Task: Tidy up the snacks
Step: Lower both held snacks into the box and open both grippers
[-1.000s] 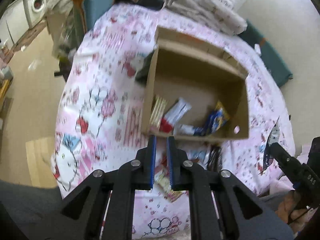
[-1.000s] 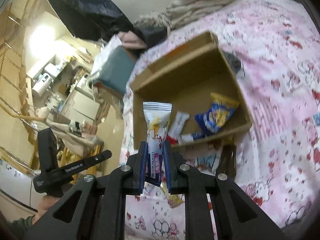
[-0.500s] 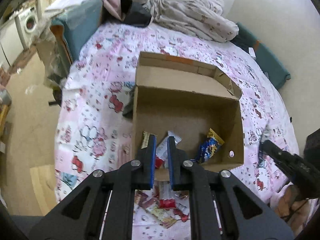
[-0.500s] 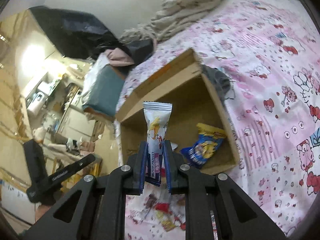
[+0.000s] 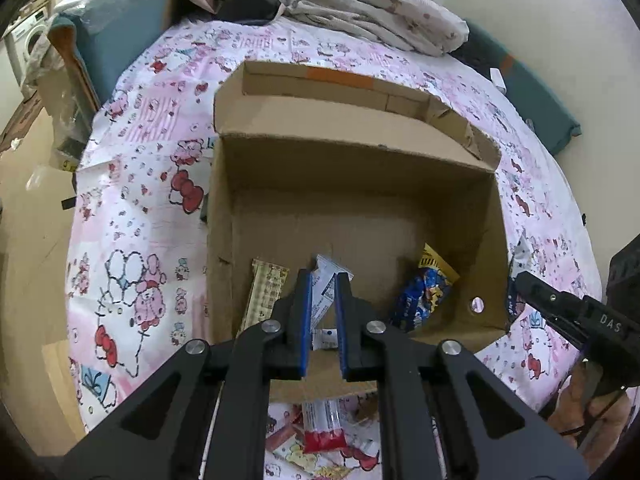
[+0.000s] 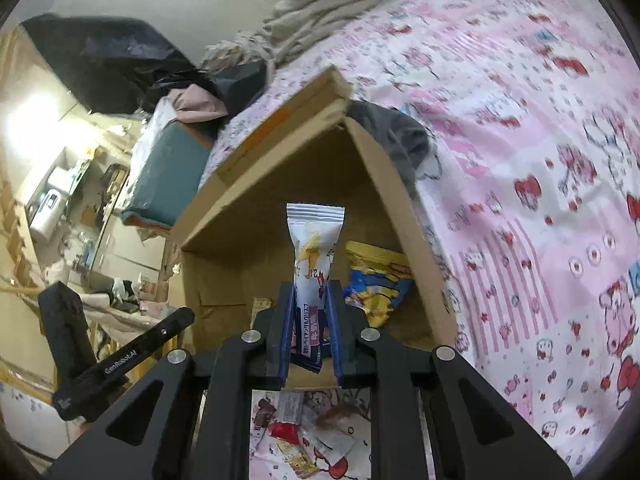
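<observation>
The right tongs [image 6: 310, 336] clamp a white snack packet [image 6: 314, 252] by its lower end, so it stands upright between the pads above the near wall of the cardboard box [image 6: 224, 280]; only the right wrist view shows this grip. In the left wrist view, the left tongs [image 5: 322, 320] sit nearly closed with nothing between them, hanging over the same box [image 5: 360, 168], and the right tongs [image 5: 568, 312] appear only as a black arm at the right edge. Nearest in both views, loose snacks [image 5: 324, 432] lie on the pink patterned bedspread [image 5: 132, 208] in front of the box. Inside the box, the left view shows a tan bar [image 5: 266, 292], a white wrapper [image 5: 326, 276] and a blue and yellow bag [image 5: 424, 296]; the right view shows mainly the blue and yellow bag [image 6: 376, 284]. Beyond the box lies a rumpled blanket [image 5: 372, 4].
</observation>
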Available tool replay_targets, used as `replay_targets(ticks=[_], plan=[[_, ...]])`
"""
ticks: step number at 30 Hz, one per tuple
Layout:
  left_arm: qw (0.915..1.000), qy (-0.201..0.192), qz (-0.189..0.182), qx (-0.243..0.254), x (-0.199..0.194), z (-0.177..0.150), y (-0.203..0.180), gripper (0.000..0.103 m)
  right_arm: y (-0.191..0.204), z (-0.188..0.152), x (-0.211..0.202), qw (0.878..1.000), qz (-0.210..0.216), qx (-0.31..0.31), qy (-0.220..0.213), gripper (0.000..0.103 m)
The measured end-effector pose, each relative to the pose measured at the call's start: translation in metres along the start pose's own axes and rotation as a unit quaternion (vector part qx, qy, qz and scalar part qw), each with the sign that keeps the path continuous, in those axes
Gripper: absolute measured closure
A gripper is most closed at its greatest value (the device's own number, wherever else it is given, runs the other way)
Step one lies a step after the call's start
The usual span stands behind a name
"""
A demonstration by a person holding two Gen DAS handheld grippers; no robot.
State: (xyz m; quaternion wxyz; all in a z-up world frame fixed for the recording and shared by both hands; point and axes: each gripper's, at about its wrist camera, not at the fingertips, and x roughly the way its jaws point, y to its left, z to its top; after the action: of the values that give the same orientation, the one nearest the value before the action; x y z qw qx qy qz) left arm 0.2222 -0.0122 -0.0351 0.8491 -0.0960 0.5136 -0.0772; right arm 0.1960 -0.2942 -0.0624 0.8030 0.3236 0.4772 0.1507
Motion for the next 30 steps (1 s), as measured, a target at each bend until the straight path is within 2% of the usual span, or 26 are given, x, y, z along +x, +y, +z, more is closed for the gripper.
replay_targets(ticks=[4,9,15,20,21,22,24,25,26,27,28,30], plan=[[0.9988,0.022,-0.019,-0.038,0.011,-0.005,0.013,0.095,-0.007,0.000,0.002,1.000,-0.015,0.004,0.007,0.085],[0.9989,0.021,-0.014,-0.039,0.013,-0.006,0.012,0.095,-0.007,-0.001,0.008,1.000,-0.021,0.005,0.017,0.085],[0.9992,0.020,-0.017,-0.030,0.015,-0.006,0.007,0.094,0.005,-0.006,0.016,0.999,-0.031,-0.026,0.027,0.084],[0.9986,0.020,-0.030,-0.040,0.015,-0.003,0.012,0.093,0.006,-0.006,0.019,0.999,-0.032,-0.029,0.032,0.083],[0.9983,0.023,-0.032,-0.043,0.016,-0.002,0.014,0.088,0.005,-0.006,0.019,0.999,-0.031,-0.026,0.034,0.083],[0.9976,0.030,-0.037,-0.050,0.017,-0.002,0.016,0.074,0.004,-0.005,0.020,0.999,-0.025,-0.021,0.035,0.082],[0.9967,0.034,-0.042,-0.062,0.018,-0.003,0.019,0.053,0.004,-0.005,0.020,0.999,-0.017,-0.015,0.039,0.079],[0.9969,0.030,-0.037,-0.063,0.017,-0.004,0.020,0.045,0.005,-0.005,0.020,0.999,-0.016,-0.017,0.038,0.071],[0.9973,0.029,-0.032,-0.060,0.016,-0.004,0.019,0.041,0.006,-0.004,0.019,0.999,-0.017,-0.020,0.036,0.050],[0.9978,0.031,-0.024,-0.052,0.015,-0.005,0.019,0.036,0.007,-0.004,0.018,0.999,-0.018,-0.022,0.031,0.039],[0.9982,0.033,-0.020,-0.047,0.013,-0.005,0.018,0.036,0.009,-0.004,0.016,0.999,-0.017,-0.024,0.022,0.028],[0.9990,0.030,-0.006,-0.032,0.005,-0.009,0.019,0.036,0.012,-0.004,0.012,0.999,-0.016,-0.031,0.011,0.028]])
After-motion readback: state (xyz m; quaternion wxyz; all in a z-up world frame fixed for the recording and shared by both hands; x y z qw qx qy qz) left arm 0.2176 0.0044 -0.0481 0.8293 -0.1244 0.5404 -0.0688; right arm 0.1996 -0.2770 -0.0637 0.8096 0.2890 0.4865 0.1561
